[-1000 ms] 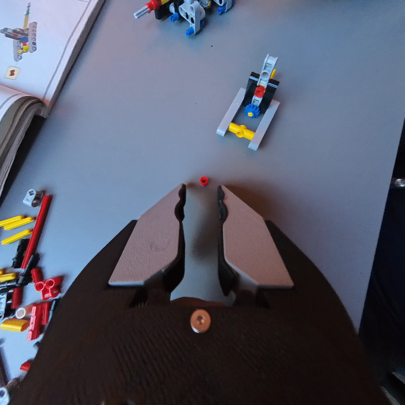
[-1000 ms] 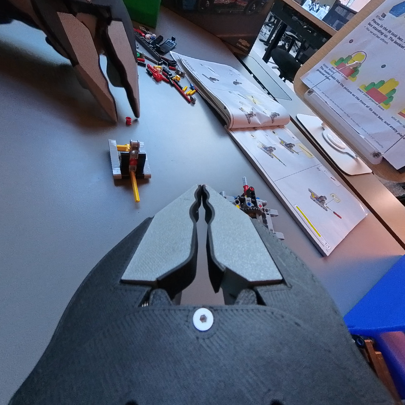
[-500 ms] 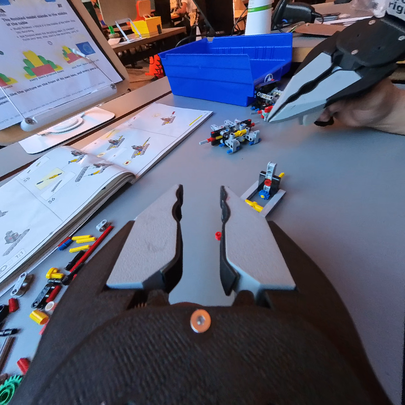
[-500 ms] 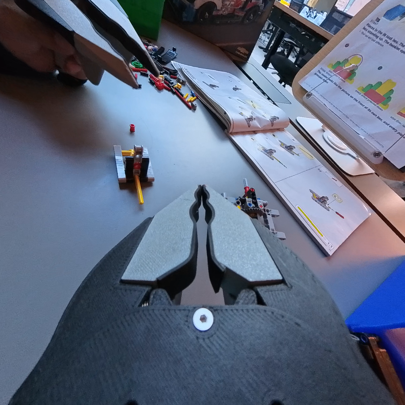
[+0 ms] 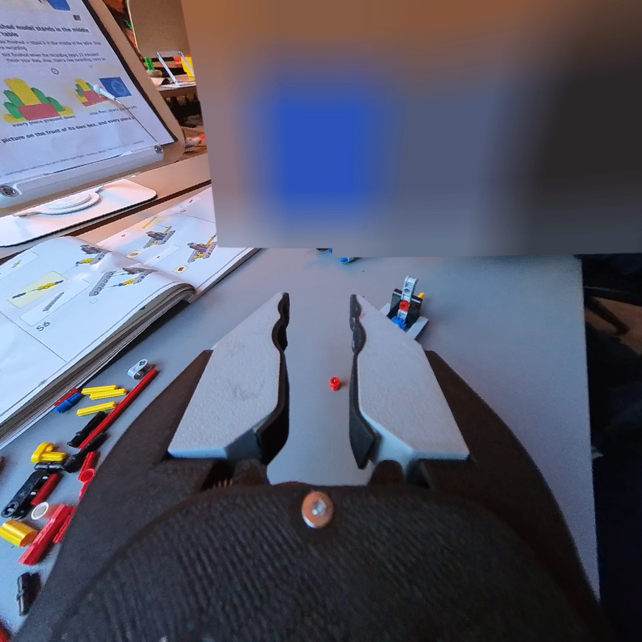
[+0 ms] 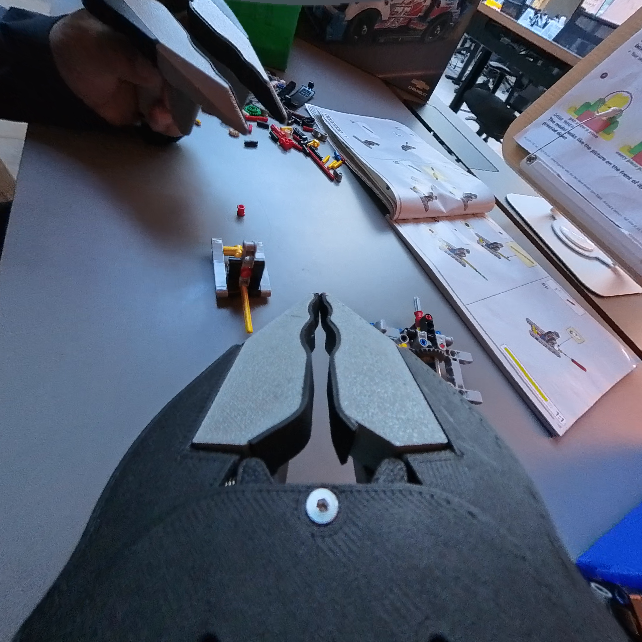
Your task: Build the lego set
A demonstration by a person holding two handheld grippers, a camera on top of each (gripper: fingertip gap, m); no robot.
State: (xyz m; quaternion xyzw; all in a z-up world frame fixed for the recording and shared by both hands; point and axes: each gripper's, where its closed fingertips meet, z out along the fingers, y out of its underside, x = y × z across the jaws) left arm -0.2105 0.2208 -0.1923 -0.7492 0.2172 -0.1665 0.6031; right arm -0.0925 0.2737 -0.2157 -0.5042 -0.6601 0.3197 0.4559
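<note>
The left gripper (image 5: 318, 298) hangs above the grey table (image 5: 486, 364) with its grey fingers apart on nothing; a small red plastic bush (image 5: 334, 383) lies loose on the table beneath the gap, touching neither pad. The right gripper (image 6: 319, 295), tips together and bare, hovers between a grey-framed black brick assembly with a yellow axle (image 6: 241, 271) and a geared grey brick assembly (image 6: 434, 351), probably parked clear.

Small bush (image 6: 240, 210) lies alone on the table (image 6: 104, 312), between the loose parts pile (image 6: 295, 139) behind it and the small frame assembly (image 6: 241, 269) in front. Open booklet (image 6: 486, 278) lies right of all three. Geared assembly (image 6: 434, 347) sits between frame assembly and booklet, nearer the viewer. Stand with a sheet (image 6: 590, 139) is beyond the booklet's right edge.
</note>
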